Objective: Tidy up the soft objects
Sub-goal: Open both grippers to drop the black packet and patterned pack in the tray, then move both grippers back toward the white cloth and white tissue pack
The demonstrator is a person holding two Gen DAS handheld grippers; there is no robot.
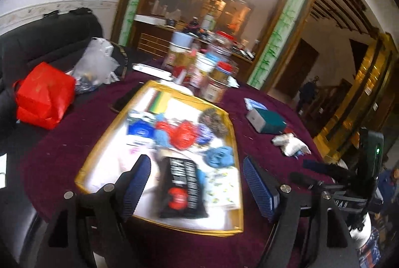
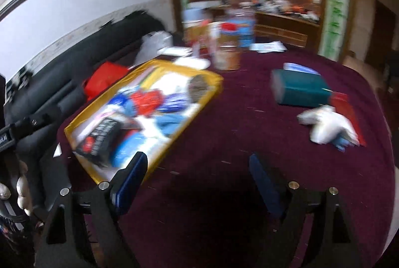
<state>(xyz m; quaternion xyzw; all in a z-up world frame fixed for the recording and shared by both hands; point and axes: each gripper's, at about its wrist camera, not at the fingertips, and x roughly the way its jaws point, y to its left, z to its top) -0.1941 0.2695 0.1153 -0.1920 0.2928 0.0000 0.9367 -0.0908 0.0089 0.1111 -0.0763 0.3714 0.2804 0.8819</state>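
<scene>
Two grippers hang over a round table (image 2: 224, 118) covered in dark purple cloth, both with fingers spread wide and nothing between them. At the table's left edge sits a red bag (image 1: 43, 95), with a crumpled clear plastic bag (image 1: 96, 61) just behind it. Next comes a gold-rimmed tray (image 1: 97, 150) with a white floor, lying on the left half of the table. Inside it, a black packet (image 1: 183, 189) with white lettering and a red mark lies at the near edge, right in front of the left gripper (image 1: 197, 183). Farther in lie blue soft pieces (image 1: 219, 155), a red soft thing (image 1: 182, 134) near the tray's middle, and a mottled brown bundle (image 1: 213, 119) at the far right corner; motion blur hides their details. Jars and tubs (image 1: 212, 75) crowd the table's far edge behind the tray. The right gripper (image 2: 197, 183) hovers over bare cloth just right of the tray's near corner. Toward the table's right edge rest a teal box (image 2: 301, 90) and, nearer, a white crumpled soft item (image 2: 326, 127), well apart from the tray.
</scene>
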